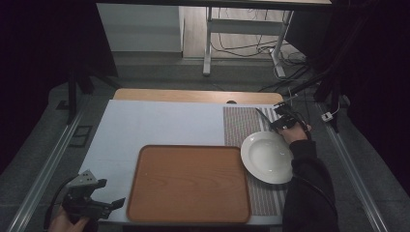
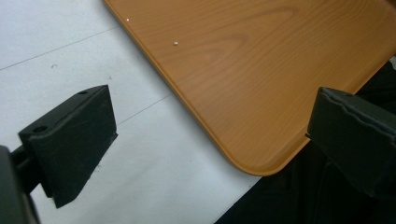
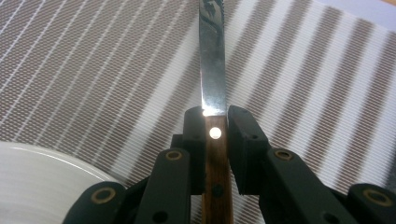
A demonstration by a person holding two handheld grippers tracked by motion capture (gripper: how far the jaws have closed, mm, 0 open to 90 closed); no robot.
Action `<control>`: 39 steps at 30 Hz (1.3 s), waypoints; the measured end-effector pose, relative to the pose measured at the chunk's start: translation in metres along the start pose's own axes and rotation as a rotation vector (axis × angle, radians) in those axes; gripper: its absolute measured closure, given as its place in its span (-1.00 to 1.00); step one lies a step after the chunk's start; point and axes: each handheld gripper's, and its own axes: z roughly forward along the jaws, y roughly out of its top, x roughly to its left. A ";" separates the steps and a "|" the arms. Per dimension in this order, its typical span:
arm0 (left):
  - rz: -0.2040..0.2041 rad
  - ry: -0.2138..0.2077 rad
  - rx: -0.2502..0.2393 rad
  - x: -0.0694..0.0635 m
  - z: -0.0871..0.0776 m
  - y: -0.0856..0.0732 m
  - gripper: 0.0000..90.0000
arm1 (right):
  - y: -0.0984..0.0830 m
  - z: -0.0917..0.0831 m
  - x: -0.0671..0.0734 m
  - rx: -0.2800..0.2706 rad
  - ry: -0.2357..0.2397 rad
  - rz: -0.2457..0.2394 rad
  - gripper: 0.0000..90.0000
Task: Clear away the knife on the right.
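Observation:
My right gripper (image 3: 215, 122) is shut on a knife (image 3: 213, 74) by its riveted wooden handle, the steel blade pointing away over the striped placemat (image 3: 116, 70). From above, that gripper (image 1: 279, 123) sits just beyond the far rim of the white plate (image 1: 267, 157), and the knife blade (image 1: 262, 117) reaches left over the placemat (image 1: 239, 123). The plate's rim (image 3: 37, 182) shows at the lower left. My left gripper (image 1: 104, 194) is open at the table's front left corner, beside the wooden tray (image 1: 188, 183). Its jaws stand wide apart over the tray's near corner (image 2: 243, 93) and nothing is between them.
A white cover (image 1: 159, 125) lies over the table under the tray and placemat. The bare wooden far edge of the table (image 1: 193, 95) shows behind it. Beyond stand desk legs (image 1: 208, 43) and cables on the floor. Dark drapes close both sides.

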 end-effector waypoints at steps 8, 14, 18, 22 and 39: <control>-0.001 0.002 0.001 0.000 0.000 0.000 -0.96 | -0.010 -0.017 -0.020 -0.040 -0.017 0.063 0.74; -0.002 0.003 0.002 0.000 0.000 0.000 -0.96 | -0.014 -0.028 -0.022 -0.061 -0.018 0.065 0.74; -0.002 0.001 0.001 0.000 0.000 0.000 -0.96 | -0.014 -0.033 -0.016 -0.072 -0.016 0.064 0.74; -0.002 0.001 -0.001 0.000 0.000 0.000 -0.96 | -0.014 -0.038 -0.009 -0.081 -0.007 0.059 0.74; -0.003 0.002 -0.001 0.000 0.000 0.000 -0.96 | -0.028 -0.053 0.036 -0.081 0.057 -0.008 0.74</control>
